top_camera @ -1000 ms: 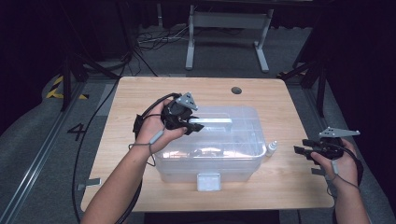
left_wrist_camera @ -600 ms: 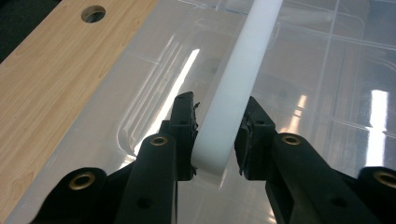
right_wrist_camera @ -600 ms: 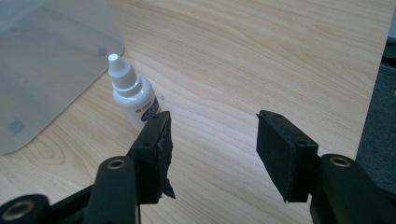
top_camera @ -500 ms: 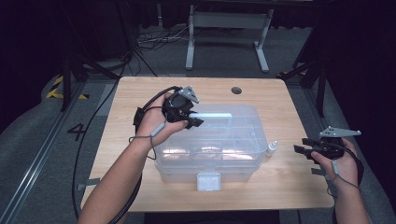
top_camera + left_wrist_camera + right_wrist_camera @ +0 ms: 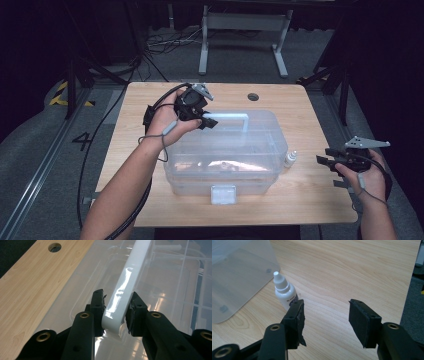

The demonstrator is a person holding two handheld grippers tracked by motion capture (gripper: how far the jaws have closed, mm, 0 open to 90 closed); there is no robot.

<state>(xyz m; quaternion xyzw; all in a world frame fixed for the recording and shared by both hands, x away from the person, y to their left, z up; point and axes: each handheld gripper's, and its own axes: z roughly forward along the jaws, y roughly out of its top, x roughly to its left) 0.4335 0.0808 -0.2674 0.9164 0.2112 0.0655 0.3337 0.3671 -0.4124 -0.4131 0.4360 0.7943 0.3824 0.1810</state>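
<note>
Left gripper (image 5: 116, 312) jaws clamp the white glossy handle (image 5: 126, 287) on the lid of the clear plastic bin (image 5: 225, 150). Bin contents blurred, cannot tell. Right gripper (image 5: 325, 322) jaws stand wide apart, holding nothing, right of the bin. The right gripper view resolves a small white dropper bottle (image 5: 284, 291), upright, beside the bin's right wall on the wooden table (image 5: 310, 195).

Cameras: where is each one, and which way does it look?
High view: above the table, looking forward and down; both forearms show.
Left gripper view: on the left gripper, whose jaws clamp the bin's white handle.
Right gripper view: on the right gripper, open, facing the dropper bottle.
Shared: the clear bin.
</note>
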